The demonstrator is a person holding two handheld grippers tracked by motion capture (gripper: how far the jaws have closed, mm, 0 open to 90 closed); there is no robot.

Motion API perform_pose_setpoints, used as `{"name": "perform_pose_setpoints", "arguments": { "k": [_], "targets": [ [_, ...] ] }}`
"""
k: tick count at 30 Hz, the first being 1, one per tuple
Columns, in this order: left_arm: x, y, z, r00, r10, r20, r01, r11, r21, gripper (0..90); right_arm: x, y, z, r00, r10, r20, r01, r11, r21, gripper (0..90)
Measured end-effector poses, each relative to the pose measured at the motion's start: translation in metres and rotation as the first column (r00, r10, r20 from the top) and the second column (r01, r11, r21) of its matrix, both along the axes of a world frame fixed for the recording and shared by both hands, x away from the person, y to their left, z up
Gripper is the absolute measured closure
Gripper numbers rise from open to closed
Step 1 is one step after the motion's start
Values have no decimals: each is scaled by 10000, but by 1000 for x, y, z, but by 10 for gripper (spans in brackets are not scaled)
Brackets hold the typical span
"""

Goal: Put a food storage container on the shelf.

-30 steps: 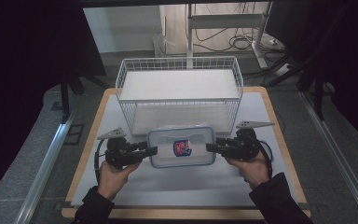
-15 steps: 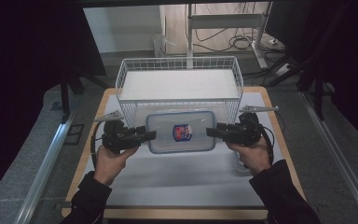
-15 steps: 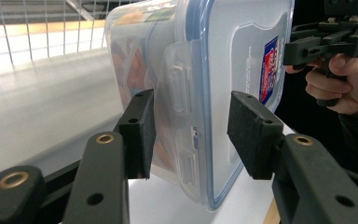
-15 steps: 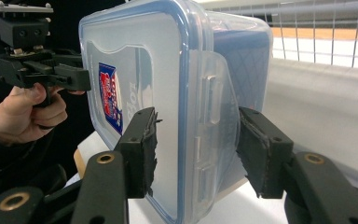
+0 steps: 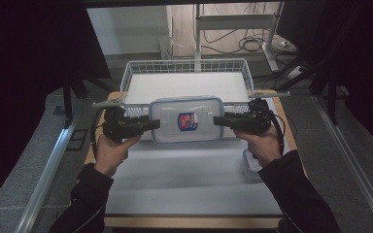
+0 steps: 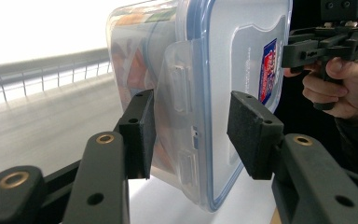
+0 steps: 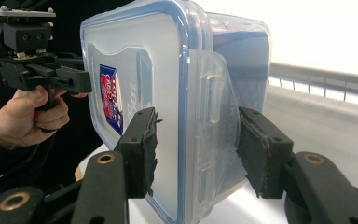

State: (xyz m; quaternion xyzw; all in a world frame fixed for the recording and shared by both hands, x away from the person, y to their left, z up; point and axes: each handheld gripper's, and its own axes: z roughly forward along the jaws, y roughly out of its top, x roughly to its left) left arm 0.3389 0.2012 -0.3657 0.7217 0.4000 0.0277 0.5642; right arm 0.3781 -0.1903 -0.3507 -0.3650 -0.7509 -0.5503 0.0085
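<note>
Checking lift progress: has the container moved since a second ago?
Yes. The container has moved up the view toward the wire basket, now overlapping its front rim.

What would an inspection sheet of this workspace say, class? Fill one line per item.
Surface: white mat on a wooden table.
Job's things: clear lidded box with a blue seal, held above the mat, level, in front of the wire basket.
Clutter: a second lid or box on the mat under the right forearm, partly hidden.
Grippers: left gripper and right gripper clamp opposite short ends of the box, fingers on top and bottom.
Cables: one trails from each gripper; more on the floor behind.
Surroundings: metal stand, dark curtains at both sides.
</note>
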Motion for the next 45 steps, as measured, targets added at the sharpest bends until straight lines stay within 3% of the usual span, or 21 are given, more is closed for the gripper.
{"name": "perform_pose_setpoints", "arguments": {
  "k": [14, 22, 31, 40, 42, 45],
  "targets": [
    [33, 13, 33, 10000, -83, 25, 84, 9996, -267, 529, 28, 10, 39, 9997, -172, 175, 166, 9994, 302, 508],
    [54, 16, 50, 10000, -54, -35, 53, 9996, -269, 530, 47, 13, 52, 9992, -343, 186, 330, 9973, 658, 511],
    [77, 14, 57, 9998, 42, -188, -49, 9994, -350, 526, 67, 12, 54, 9986, -526, -59, 529, 9948, 866, 510],
    [94, 10, 47, 9989, 194, -432, -213, 9989, -430, 519, 84, 8, 44, 9961, -664, -581, 717, 9929, 954, 509],
    [95, 10, 46, 9993, 204, -313, -220, 9985, -508, 520, 87, 7, 41, 9958, -648, -646, 712, 9921, 1031, 510],
    [95, 7, 47, 9996, 242, -147, -245, 9994, -236, 512, 91, 6, 40, 9952, -607, -768, 688, 9919, 1072, 509]
  ]
}}
